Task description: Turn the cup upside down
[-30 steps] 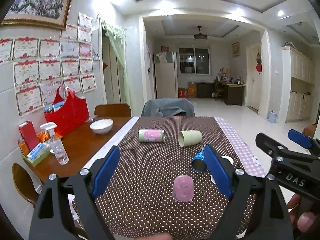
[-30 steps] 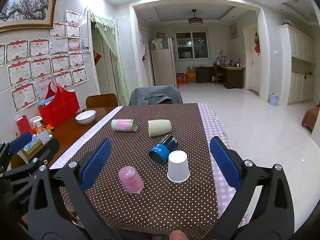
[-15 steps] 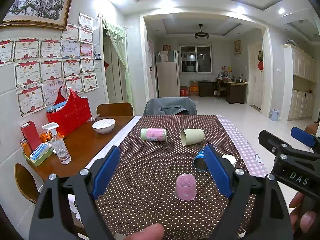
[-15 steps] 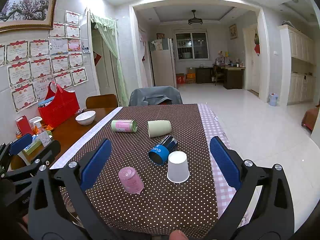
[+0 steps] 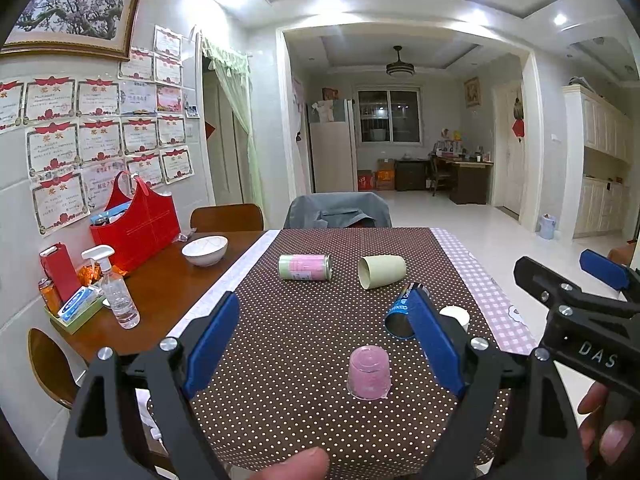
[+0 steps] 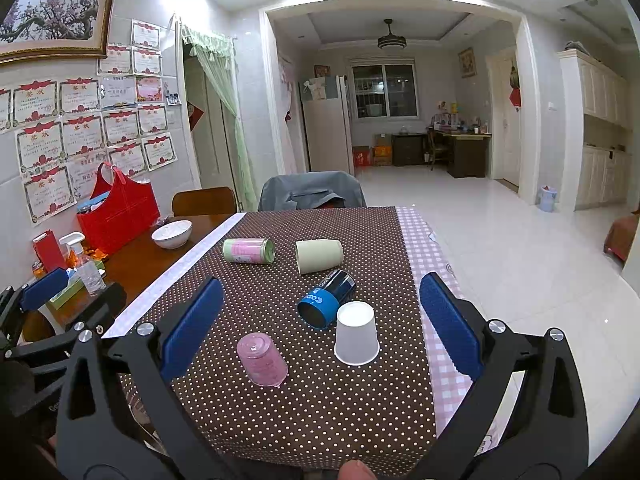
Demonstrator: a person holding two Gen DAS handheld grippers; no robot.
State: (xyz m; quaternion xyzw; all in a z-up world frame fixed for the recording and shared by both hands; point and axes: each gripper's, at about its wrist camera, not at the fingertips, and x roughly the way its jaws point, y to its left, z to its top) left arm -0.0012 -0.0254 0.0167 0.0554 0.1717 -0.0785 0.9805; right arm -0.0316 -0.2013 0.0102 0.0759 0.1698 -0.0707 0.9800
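A pink cup [image 5: 369, 372] [image 6: 262, 359] stands mouth down on the dotted brown cloth. A white paper cup [image 6: 356, 339] [image 5: 455, 316] stands mouth down to its right. A blue cup [image 6: 326, 298] [image 5: 401, 312], a pale green cup [image 6: 319, 255] [image 5: 381, 271] and a pink-and-green can [image 6: 249, 250] [image 5: 305, 267] lie on their sides farther back. My left gripper [image 5: 324, 342] is open and empty above the near table edge. My right gripper [image 6: 320, 320] is open and empty, also held back from the cups.
On the bare wood at the left are a white bowl [image 5: 205, 250], a red bag [image 5: 136, 224], a spray bottle [image 5: 116, 292] and a small tray of items [image 5: 74, 312]. A chair with a grey cover [image 5: 338, 210] stands at the far end.
The left gripper has drawn back and lifted slightly, so the cups sit a little farther off. The right gripper and the cups have not moved.
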